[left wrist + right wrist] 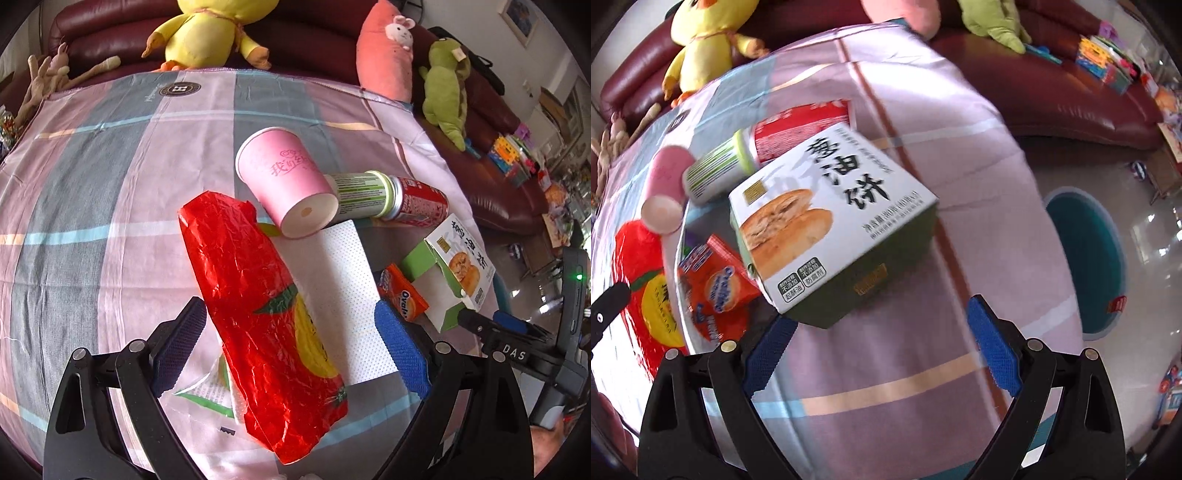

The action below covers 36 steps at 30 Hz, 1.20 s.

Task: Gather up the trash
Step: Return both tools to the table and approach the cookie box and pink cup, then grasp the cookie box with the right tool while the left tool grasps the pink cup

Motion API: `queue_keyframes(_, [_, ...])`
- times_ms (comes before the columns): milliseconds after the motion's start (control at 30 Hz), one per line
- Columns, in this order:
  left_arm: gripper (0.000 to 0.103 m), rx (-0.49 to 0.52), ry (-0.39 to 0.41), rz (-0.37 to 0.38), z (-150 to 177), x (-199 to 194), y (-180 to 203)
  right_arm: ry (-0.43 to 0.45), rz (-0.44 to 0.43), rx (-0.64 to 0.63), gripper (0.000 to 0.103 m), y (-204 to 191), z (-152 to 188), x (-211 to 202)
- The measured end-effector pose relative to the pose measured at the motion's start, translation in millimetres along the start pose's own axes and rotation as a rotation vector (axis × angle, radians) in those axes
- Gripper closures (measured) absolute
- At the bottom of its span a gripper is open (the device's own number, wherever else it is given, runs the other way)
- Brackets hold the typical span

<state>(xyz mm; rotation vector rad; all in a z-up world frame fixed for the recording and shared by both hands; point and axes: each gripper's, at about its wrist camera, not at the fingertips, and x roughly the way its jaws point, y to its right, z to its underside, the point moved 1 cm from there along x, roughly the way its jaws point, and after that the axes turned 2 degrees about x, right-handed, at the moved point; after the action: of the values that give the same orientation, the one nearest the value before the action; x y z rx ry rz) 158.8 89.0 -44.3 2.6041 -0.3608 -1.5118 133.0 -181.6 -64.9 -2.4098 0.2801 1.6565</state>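
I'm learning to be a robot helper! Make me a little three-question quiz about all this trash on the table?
1. True or false: the pink paper cup is standing upright.
2. Which item lies between the open fingers of the left gripper? A) the red plastic bag B) the red can C) the pastry box
3. Fill in: the right gripper is open and holds ____.

Key
1. False; it lies on its side, base toward the left wrist camera.
2. A
3. Nothing; the pastry box sits just ahead of its fingers.
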Motion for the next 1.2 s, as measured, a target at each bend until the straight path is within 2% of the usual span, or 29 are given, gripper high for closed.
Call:
queue_keyframes(133, [0.011,0.012,-0.006,-0.001,-1,4,8,0.028,-0.007,0.028,0.015,15,-5,1])
queue_keyframes(333, [0.011,0.022,-0.017,-0.034,-4,7,14,0.115,-0.015,-0.054,0.015,-1,-7,17])
queue_keyframes(367, [0.011,0.028,-0.016,-0.042,-5,6,15,0.132,-0.018,-0.063,0.017,-3,-9,22])
queue_keyframes(400, [0.011,0.035,-0.015,-0.051,-6,5,16,0.143,-0.023,-0.065,0.023,-4,-11,25])
queue_keyframes(467, [0.011,0.052,-0.013,-0.073,-8,4,17,0.134,-0.074,-0.053,0.068,-1,-15,32])
queue_keyframes(500, [0.011,0.059,-0.014,-0.084,-9,4,18,0.124,-0.09,-0.042,0.076,3,-17,34])
queue_keyframes(533, [0.011,0.059,-0.014,-0.092,-12,4,17,0.123,-0.109,-0.03,0.088,7,-18,33])
queue_keyframes(567, [0.011,0.051,-0.016,-0.094,-15,5,16,0.123,-0.124,-0.022,0.094,13,-20,31])
queue_keyframes(800, [0.011,-0.093,0.008,-0.06,-60,14,0,0.172,-0.165,-0.045,0.095,39,-30,-9])
queue_keyframes(933, [0.011,-0.093,0.008,-0.109,-85,31,5,0.159,-0.17,-0.051,0.095,46,-39,-18])
queue_keyframes(1000, [0.011,-0.114,-0.006,-0.11,-94,39,3,0.149,-0.171,-0.059,0.095,48,-42,-19])
queue_keyframes(1200, [0.014,-0.119,0.03,-0.135,-104,30,4,0.095,-0.198,-0.061,0.095,51,-46,-13])
